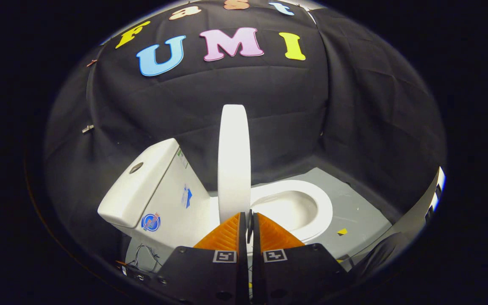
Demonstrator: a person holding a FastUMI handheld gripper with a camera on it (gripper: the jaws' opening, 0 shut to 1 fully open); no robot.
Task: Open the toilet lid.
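Now | lid (234,161) upright, smooth, rounded, edge-on at 12 o'clock | gripper (249,217) nearly closed, pinching nothing clearly | oval bowl (295,207) open at 2 o'clock | tank (151,190) at 10.

Your gripper (249,220) shows two ribbed, wedge-shaped fingers (227,235) drawn nearly together, on black angular mounts with screw holes. Each mount carries a square black-and-white fiducial marker (225,256).
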